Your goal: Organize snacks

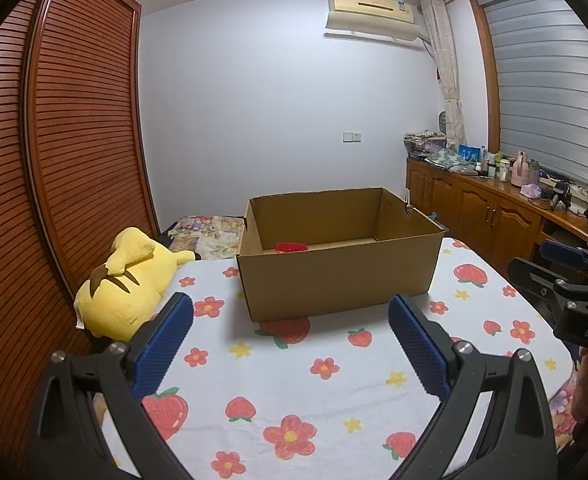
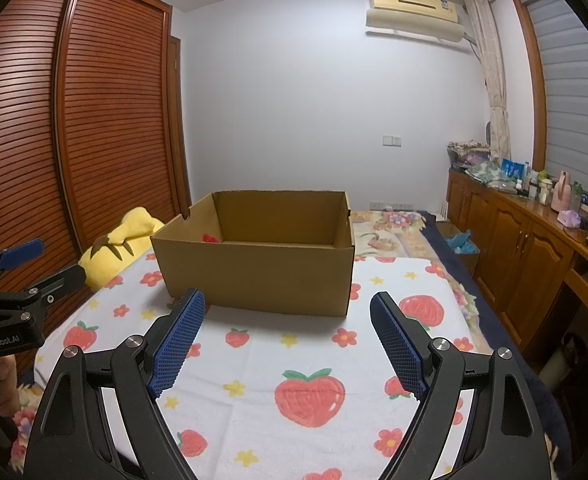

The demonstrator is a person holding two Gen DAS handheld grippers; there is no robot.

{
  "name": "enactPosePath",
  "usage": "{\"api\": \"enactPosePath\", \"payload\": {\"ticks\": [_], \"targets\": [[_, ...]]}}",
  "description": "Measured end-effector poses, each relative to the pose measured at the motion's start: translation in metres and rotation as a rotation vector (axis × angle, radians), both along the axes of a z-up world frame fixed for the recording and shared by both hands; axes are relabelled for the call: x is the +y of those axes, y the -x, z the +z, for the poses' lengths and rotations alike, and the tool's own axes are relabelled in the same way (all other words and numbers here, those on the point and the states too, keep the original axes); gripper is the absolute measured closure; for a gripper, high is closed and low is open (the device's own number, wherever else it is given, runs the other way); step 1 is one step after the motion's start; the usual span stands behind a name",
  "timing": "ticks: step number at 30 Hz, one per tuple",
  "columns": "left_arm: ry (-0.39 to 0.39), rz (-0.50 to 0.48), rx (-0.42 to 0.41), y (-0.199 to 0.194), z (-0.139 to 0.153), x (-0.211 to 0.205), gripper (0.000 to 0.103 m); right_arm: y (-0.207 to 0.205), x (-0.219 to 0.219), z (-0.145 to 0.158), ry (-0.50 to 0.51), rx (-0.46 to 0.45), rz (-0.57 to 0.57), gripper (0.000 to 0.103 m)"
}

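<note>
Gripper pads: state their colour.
Blue, with a fine textured grid; pads show clearest in the right wrist view.

Brown cardboard box (image 1: 333, 276), strawberry-patterned white blanket (image 1: 294, 380)

left wrist view: low over the bed (image 1: 294, 380), facing the cardboard box (image 1: 333, 280) | right wrist view: same, from further right | shared: box, bed, far wall

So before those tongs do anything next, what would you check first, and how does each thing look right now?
1. Left tongs open, holding nothing: ok.
2. Right tongs open, holding nothing: ok.
3. Cardboard box upright on the strawberry cloth, top open: ok.
4. Room left in the box: ok; only one red item shows inside.
5. Another snack to pick up: cannot tell; none in view.
6. Yellow plush toy apart from the box: ok.
</note>
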State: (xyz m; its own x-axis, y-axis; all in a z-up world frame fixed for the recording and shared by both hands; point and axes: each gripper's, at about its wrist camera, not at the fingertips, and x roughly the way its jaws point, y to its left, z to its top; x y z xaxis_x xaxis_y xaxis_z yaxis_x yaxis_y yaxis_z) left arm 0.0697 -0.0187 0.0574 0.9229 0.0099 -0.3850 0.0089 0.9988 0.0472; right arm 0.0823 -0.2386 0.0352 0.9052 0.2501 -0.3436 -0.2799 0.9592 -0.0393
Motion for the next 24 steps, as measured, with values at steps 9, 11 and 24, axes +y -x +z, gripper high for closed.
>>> {"api": "enactPosePath", "payload": {"ticks": [9, 11, 24], "targets": [[-0.001, -0.004, -0.005, 0.0015, -0.0001, -0.0002, 0.004, 0.0, -0.0001, -0.0005, 0.001, -0.002, 0.0, 0.016], [-0.002, -0.004, -0.005, 0.0015, -0.0001, -0.0005, 0.004, 0.0005, 0.0, -0.001, 0.001, -0.002, 0.001, 0.016], [0.006, -0.008, -0.004, 0.0027, 0.0004, 0.0013, 0.004, 0.0006, 0.0007, -0.0013, 0.001, -0.001, 0.0, 0.016]]}}
